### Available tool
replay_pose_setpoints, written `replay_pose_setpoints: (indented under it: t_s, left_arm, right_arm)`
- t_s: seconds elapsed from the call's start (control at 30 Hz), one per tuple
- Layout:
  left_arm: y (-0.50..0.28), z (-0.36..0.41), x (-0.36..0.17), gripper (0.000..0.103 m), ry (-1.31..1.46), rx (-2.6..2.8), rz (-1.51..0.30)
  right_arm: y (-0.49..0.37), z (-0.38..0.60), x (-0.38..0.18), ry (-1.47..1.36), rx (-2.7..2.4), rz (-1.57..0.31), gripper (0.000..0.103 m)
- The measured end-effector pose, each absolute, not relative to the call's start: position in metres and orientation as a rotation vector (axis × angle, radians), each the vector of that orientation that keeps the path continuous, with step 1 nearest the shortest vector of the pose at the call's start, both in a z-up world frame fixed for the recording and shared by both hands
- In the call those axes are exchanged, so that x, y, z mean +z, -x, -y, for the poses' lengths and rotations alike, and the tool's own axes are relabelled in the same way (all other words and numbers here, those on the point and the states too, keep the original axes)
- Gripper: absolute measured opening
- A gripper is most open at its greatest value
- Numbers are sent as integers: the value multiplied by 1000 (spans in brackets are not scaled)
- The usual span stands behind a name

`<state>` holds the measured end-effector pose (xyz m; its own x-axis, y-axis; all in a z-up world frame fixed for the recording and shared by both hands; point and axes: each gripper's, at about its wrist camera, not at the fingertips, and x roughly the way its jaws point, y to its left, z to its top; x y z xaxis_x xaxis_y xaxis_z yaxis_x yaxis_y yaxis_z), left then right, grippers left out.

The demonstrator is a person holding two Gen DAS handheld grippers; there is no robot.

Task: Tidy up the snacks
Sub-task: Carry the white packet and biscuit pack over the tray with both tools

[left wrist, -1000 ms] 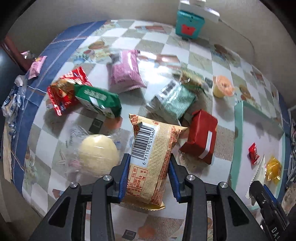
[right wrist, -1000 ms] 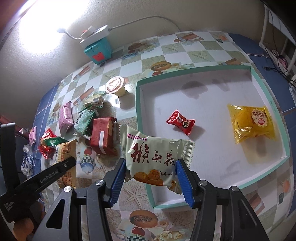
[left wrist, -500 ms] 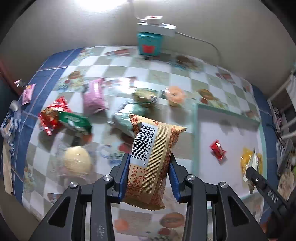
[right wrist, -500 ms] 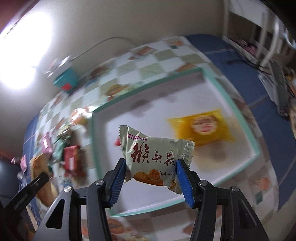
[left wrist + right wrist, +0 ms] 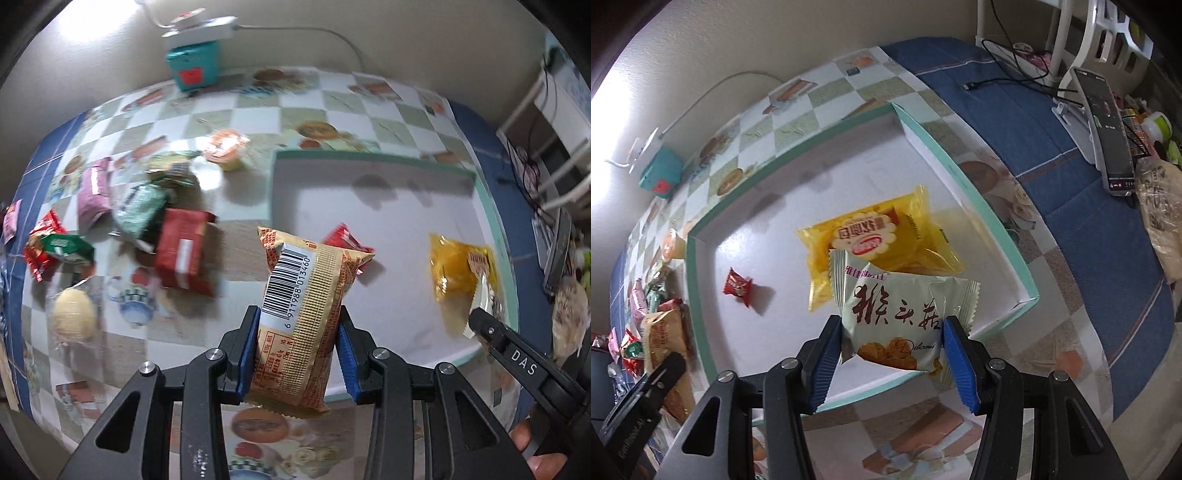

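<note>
Checkered vinyl tablecloth (image 5: 258,122), pale green/white squares w/ food prints and a blue border, covers the table; beige textured wall behind. Teal box (image 5: 192,68) at the back edge w/ a white power strip (image 5: 201,31) on top, cord trailing right. White tray (image 5: 827,177) w/ mint-green rim sits on the cloth's right half.

Left gripper (image 5: 297,354): blue pads clamped on a tan biscuit pack (image 5: 303,314), barcode side up, held above the tray's near-left corner. Right gripper (image 5: 892,360): pads clamped on a pale-green cookie pack (image 5: 897,314), red characters on front, held over the tray's near edge.

In tray: yellow snack pack (image 5: 875,236) and small red candy (image 5: 738,286), apart from each other.

Left view only: loose pile left of the tray, i.e. red box (image 5: 181,251), pink pack (image 5: 94,192), green packs (image 5: 138,210), orange jelly cup (image 5: 226,149), round bun in clear wrap (image 5: 74,317). Pile is blurred.

Right view only: room's right side, w/ a phone (image 5: 1106,129) on a white stand, black cable (image 5: 1004,79) on the blue cloth, a white rack behind, and a clear bagged item (image 5: 1160,218) at the edge.
</note>
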<state>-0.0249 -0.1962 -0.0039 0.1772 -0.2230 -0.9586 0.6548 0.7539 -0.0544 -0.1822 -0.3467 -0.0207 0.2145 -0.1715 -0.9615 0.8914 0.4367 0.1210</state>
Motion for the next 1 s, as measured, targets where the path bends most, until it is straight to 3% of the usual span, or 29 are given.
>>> replay_pose_setpoints:
  t_s: [0.5,1.0]
  left_arm:
    - [40,239,-44,41,-454,-690,-1313]
    - [38,250,-55,41,-448,-701,-1336]
  right_arm:
    - [187,368,-35,-866,-859,-1018,58]
    - [197,378,-41,-887,-911,-1063,61]
